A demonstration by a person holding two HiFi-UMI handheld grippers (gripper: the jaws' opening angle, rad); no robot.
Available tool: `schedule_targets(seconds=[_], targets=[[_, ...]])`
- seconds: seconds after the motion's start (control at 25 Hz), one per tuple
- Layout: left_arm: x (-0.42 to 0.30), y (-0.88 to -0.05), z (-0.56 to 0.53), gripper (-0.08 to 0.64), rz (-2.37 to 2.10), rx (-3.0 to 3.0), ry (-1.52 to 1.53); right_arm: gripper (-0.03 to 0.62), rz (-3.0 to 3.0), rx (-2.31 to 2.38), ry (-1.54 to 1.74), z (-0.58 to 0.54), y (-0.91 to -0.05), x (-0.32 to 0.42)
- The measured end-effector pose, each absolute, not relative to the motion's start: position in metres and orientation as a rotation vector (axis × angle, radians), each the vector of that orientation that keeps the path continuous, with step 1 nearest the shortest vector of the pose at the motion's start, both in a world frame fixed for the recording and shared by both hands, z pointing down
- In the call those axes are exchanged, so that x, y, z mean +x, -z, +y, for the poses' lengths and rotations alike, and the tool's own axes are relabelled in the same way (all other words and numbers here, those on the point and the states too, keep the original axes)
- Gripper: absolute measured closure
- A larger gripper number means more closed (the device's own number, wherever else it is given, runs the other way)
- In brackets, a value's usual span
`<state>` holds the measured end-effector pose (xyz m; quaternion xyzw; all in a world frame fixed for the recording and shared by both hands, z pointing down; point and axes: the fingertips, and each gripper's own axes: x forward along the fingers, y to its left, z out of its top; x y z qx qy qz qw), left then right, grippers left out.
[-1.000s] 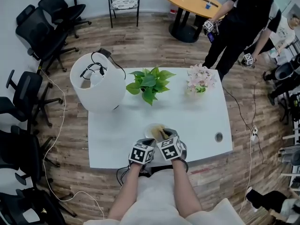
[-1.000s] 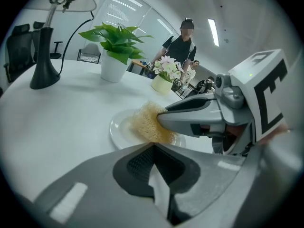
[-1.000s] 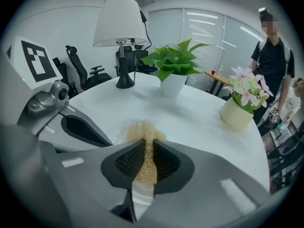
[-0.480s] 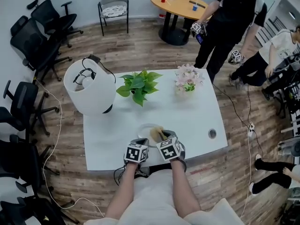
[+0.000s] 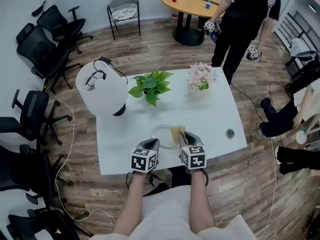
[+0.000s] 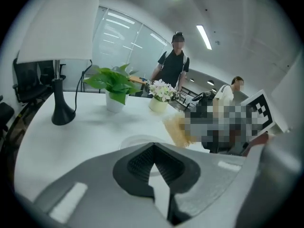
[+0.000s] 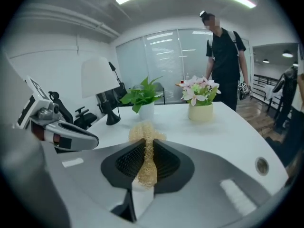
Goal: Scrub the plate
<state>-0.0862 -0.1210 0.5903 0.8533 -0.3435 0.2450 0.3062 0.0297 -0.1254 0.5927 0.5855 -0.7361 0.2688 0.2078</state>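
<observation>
Jaws of right gripper (image 5: 188, 140) clamp scrubber (image 7: 145, 132); left gripper (image 5: 151, 144) closed, forearms (image 5: 134, 204) parallel.

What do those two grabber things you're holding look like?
The left gripper and the right gripper are both grey, with broad wedge-shaped jaws lined with black ribbed pads. Each carries a cube covered in black-and-white square markers. The person wears a light-coloured top with short sleeves.
</observation>
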Motion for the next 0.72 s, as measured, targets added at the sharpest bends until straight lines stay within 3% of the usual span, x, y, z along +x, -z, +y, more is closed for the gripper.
schedule_targets(seconds=[0.28, 0.72], targets=[[-0.086, -0.572, -0.102, 0.559, -0.993, 2.24, -0.561, 0.52, -2.09, 1.679, -0.762, -0.098, -0.576, 0.057], [-0.028, -0.548, -0.057, 0.56, -1.109, 2.234, -0.541, 0.52, -2.215, 1.532, -0.687, -0.062, -0.545, 0.078]])
